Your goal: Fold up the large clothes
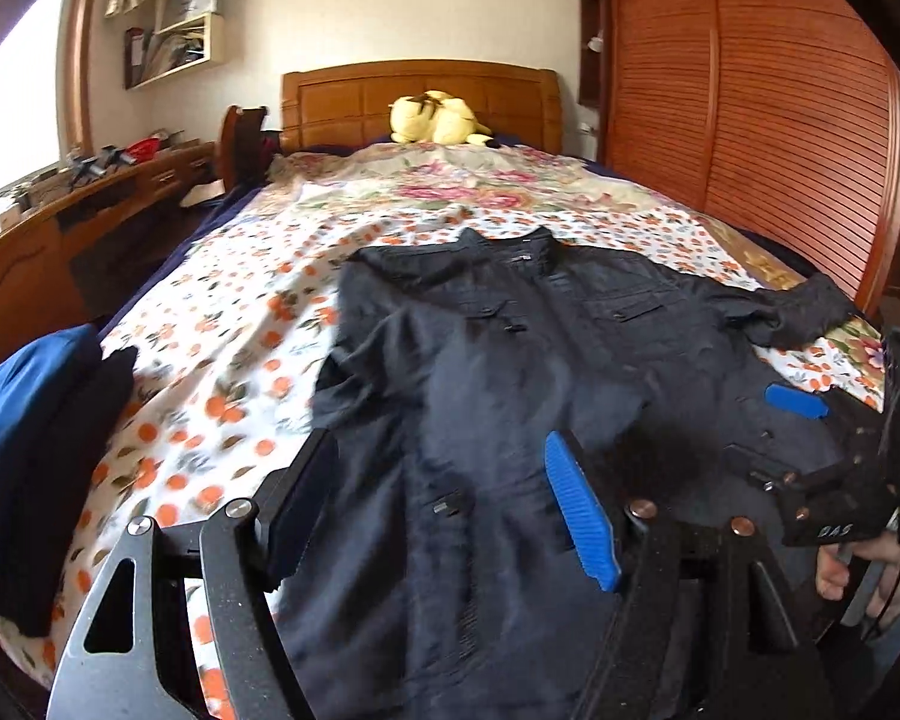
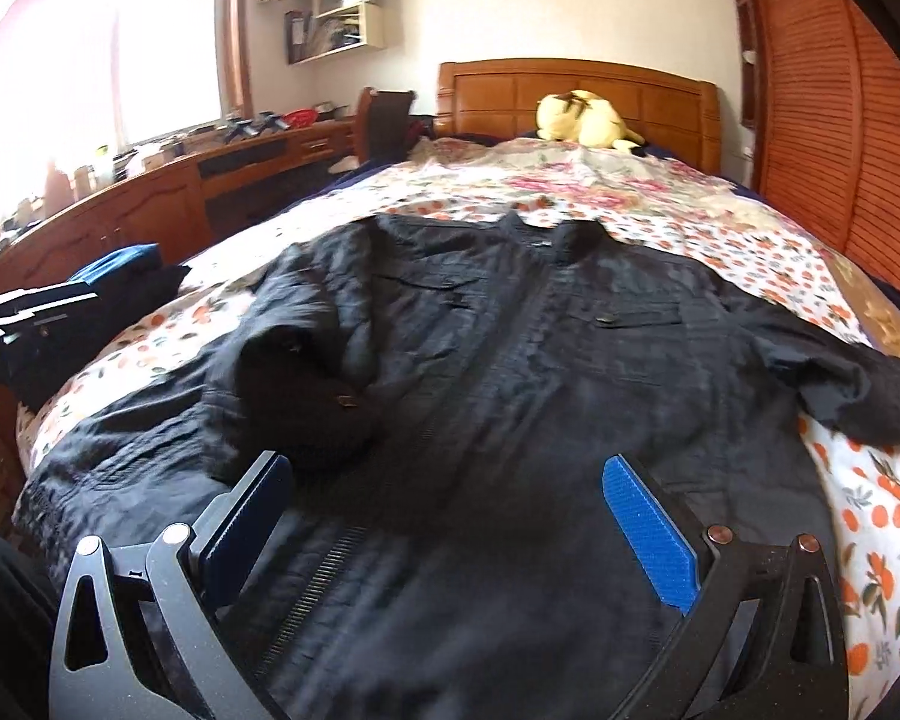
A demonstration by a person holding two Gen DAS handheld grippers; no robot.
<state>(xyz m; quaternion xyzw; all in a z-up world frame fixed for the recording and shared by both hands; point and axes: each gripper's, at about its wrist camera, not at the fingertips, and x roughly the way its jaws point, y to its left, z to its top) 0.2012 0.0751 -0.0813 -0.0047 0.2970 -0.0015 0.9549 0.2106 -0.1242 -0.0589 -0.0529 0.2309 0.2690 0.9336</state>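
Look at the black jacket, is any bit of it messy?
Yes. The dark jacket lies flat, front up, on the flowery bedspread, but one sleeve is folded in and bunched on its chest, while the other sleeve trails crumpled toward the bed's edge.

- The left wrist camera is looking from the foot of the bed [image 1: 228, 324] toward the headboard [image 1: 420, 102], sitting close above the dark jacket [image 1: 510, 360], over its left half.
- The right wrist camera is facing the same way, slightly further right, equally close over the jacket's lower front.
- Both views are sharing the jacket, floral bedspread, headboard, yellow plush toy [image 2: 582, 120] and wall shelves [image 2: 336, 0].
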